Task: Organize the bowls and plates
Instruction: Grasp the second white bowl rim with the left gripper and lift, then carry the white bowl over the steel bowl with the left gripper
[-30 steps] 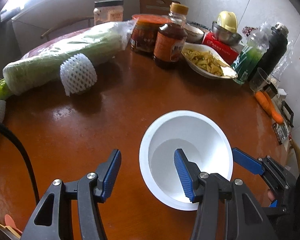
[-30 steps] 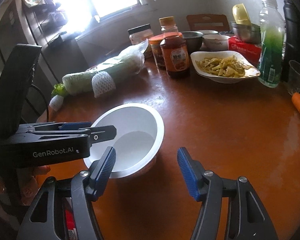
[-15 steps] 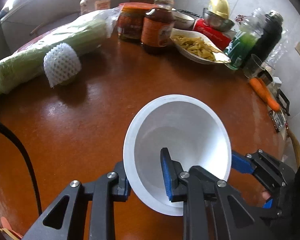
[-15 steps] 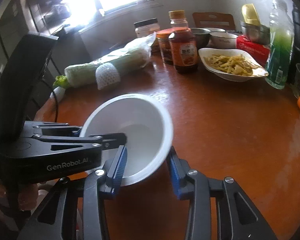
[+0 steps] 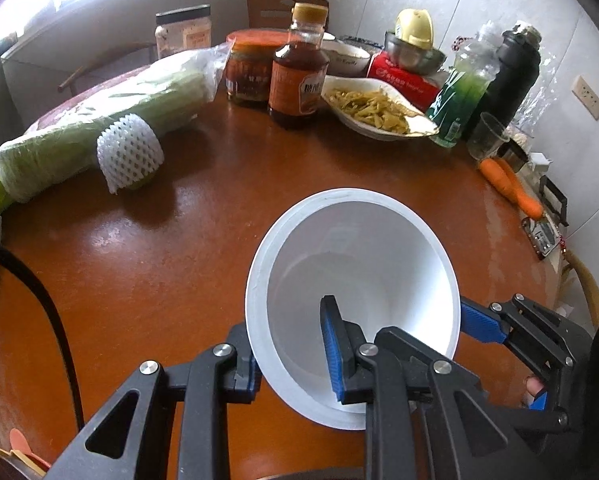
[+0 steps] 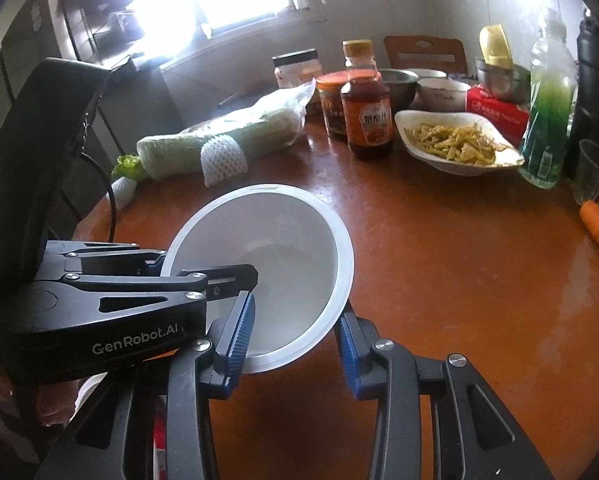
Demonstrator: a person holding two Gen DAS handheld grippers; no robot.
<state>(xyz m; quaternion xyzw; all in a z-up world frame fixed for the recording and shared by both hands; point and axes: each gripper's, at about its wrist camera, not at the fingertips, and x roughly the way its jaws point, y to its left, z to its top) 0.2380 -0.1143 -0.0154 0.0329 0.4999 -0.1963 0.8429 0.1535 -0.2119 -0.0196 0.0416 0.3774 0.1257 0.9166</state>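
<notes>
The round brown table fills both views, its far side crowded and its near part bare. A long wrapped cabbage lies along the far left, with a white foam net just in front of it. At the back stand a brown sauce bottle and a red-lidded jar, beside a white dish of yellow strips, a green bottle, a black flask and a clear cup. Carrots lie near the right edge.

The white bowl is at the near middle of the table, tilted with its mouth toward the cameras; whether its base touches the table cannot be told.

The left gripper comes in low from the near side, pointing forward, closed down on the bowl's near-left rim: one blue pad lies inside the wall and the other finger sits outside it. The right gripper reaches in from the bowl's right, seen in the left view as an arm with a blue tip at the rim. Its jaws straddle the near-right rim, partly apart, one pad over the inside and the other outside below; whether they press the wall cannot be told
</notes>
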